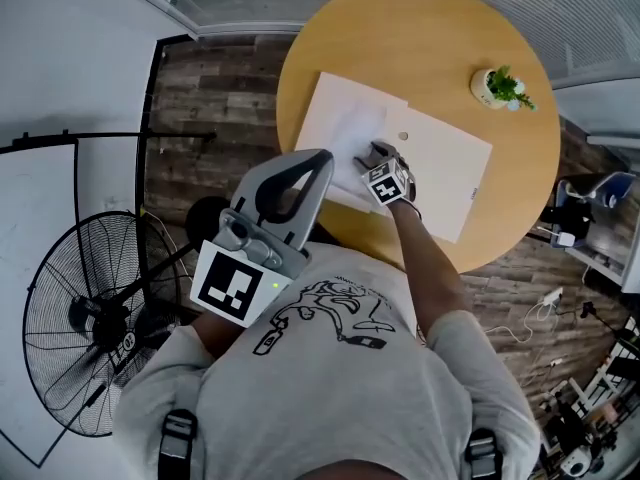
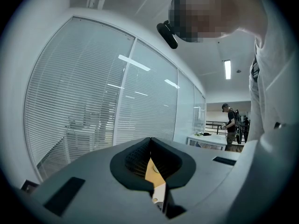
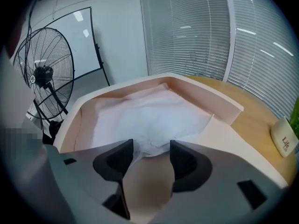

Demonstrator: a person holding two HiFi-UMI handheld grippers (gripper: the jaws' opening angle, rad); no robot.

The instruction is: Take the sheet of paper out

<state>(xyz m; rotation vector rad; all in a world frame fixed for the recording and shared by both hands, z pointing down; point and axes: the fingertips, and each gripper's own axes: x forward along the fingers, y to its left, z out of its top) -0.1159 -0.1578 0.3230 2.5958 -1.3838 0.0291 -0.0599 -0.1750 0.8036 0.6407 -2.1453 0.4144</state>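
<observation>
A large cream envelope [image 1: 445,158] lies on the round wooden table [image 1: 420,28], its mouth toward the left. A crumpled white sheet of paper [image 1: 350,133] sticks out of that mouth. My right gripper [image 1: 375,156] rests over the sheet's near part, pointing steeply down. In the right gripper view the sheet [image 3: 149,115] spreads inside the cream envelope [image 3: 224,136]. Its near edge reaches into the gap of my right gripper [image 3: 150,146], whose jaws stand wide and do not press it. My left gripper [image 1: 320,160] hangs raised near my chest, off the table; its tips [image 2: 150,141] meet on nothing.
A small potted plant [image 1: 502,88] stands at the table's far right; its white pot [image 3: 285,141] shows in the right gripper view. A standing fan [image 1: 90,318] and a whiteboard [image 1: 40,268] are on the floor to the left. Another person [image 2: 232,125] stands far off by a window wall.
</observation>
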